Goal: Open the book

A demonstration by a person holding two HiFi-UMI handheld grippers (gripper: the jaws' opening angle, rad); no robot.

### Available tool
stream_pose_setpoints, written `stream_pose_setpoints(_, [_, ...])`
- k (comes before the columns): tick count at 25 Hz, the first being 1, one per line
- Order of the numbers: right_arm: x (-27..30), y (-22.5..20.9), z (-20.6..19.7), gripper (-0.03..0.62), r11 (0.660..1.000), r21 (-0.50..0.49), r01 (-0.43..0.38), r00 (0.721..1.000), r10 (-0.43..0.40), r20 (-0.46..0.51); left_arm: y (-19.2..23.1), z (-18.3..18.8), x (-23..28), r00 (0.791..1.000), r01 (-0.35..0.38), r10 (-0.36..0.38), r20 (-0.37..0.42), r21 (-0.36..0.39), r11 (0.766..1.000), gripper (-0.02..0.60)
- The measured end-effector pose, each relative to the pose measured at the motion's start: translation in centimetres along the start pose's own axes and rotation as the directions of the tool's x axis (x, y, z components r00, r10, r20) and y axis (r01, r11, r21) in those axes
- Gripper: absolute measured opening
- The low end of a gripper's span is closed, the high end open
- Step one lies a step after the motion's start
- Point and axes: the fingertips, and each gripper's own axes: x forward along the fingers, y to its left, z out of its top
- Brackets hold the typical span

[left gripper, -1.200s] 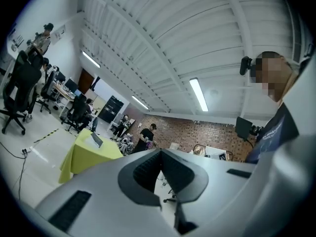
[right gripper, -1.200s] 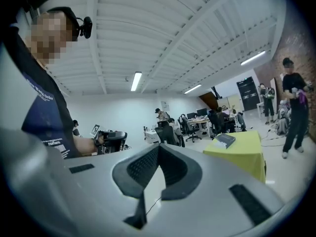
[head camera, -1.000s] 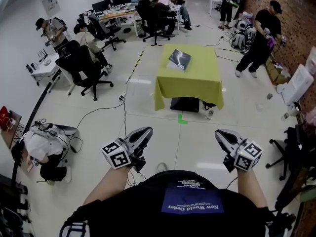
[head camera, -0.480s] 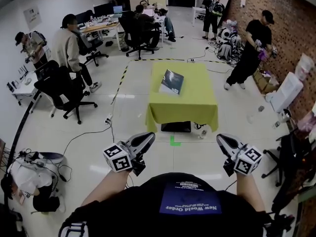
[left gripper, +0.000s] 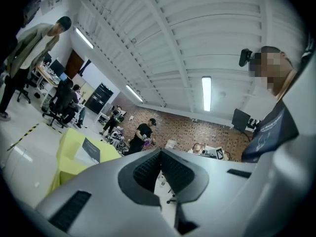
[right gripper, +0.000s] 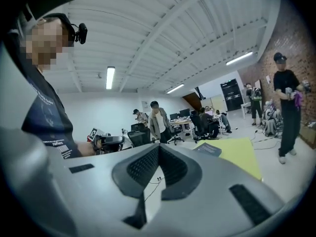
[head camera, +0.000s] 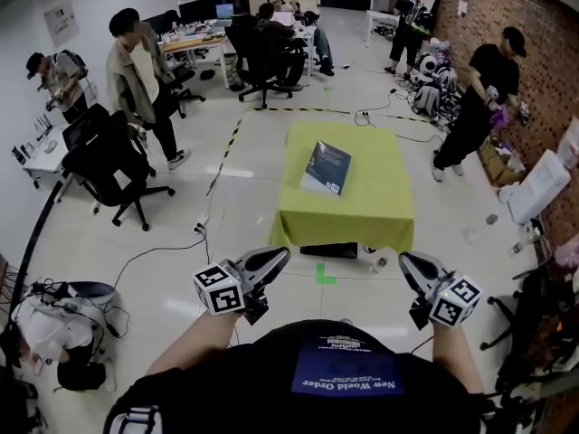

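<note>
1. The book (head camera: 327,167) is closed, a flat rectangle with a dark glossy cover. It lies on the left half of the table (head camera: 384,202), skewed slightly to the table's edges.
2. The table is square, and its yellow-green cloth (head camera: 298,229) hangs loose over the sides. The floor (head camera: 258,193) is pale and shiny. There is a brick wall (head camera: 543,52) at far right.
3. My grippers have smooth grey moulded shells and black pads (left gripper: 147,171) with a fine ribbed texture. Each one carries a white marker cube (head camera: 218,288) with black squares.
4. Only the head view shows the book's full outline, the whole tabletop and the floor between me and the table.
5. Only the gripper views show the ribbed white ceiling (left gripper: 197,33) and the strip lights (left gripper: 206,93). The left gripper view has the book low on the left, and the right gripper view has it just right of the jaws.
6. On my left gripper (head camera: 280,255) the jaws are fully together, pads meeting at the tips, with nothing between them.
7. My right gripper (head camera: 405,259) is the same, jaws together and empty.
8. Both grippers are held near my body, well apart from the book and table, and touch nothing.
</note>
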Motion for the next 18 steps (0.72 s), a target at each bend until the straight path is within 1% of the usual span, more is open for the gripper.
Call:
stream_pose_setpoints(5, [4.3, -7.2, 2.6, -0.014, 0.994, -0.028, -0.107, 0.994, 0.107, 0.008, 4.2, 2.0, 4.9, 0.993, -0.11, 0.109, 0.047, 0.007, 0.994, -0.002])
stream_pose_setpoints(9, [7.1, -12.6, 4.6, -0.014, 0.975, -0.053, -0.214, 0.977, 0.213, -0.013, 6.5, 2.8, 8.9, 0.976, -0.2, 0.198, 0.086, 0.014, 0.98, -0.002])
stream_pose_setpoints(11, [8.3, -14.9, 5.5, -0.014, 0.966, -0.068, -0.249, 0.968, 0.249, -0.019, 7.5, 3.3, 10.5, 0.967, -0.239, 0.236, 0.099, 0.014, 0.971, -0.002])
stream_pose_setpoints(14, [10.2, -18.2, 6.9, -0.014, 0.961, -0.083, -0.263, 0.965, 0.262, -0.027, 9.0, 4.1, 13.0, 0.956, -0.275, 0.274, 0.103, -0.004, 0.961, -0.002])
stream_pose_setpoints(18, [12.3, -21.8, 7.3, -0.014, 0.966, -0.073, -0.249, 0.968, 0.248, -0.029, 11.7, 4.5, 15.2, 0.951, -0.298, 0.298, 0.075, -0.016, 0.954, -0.002])
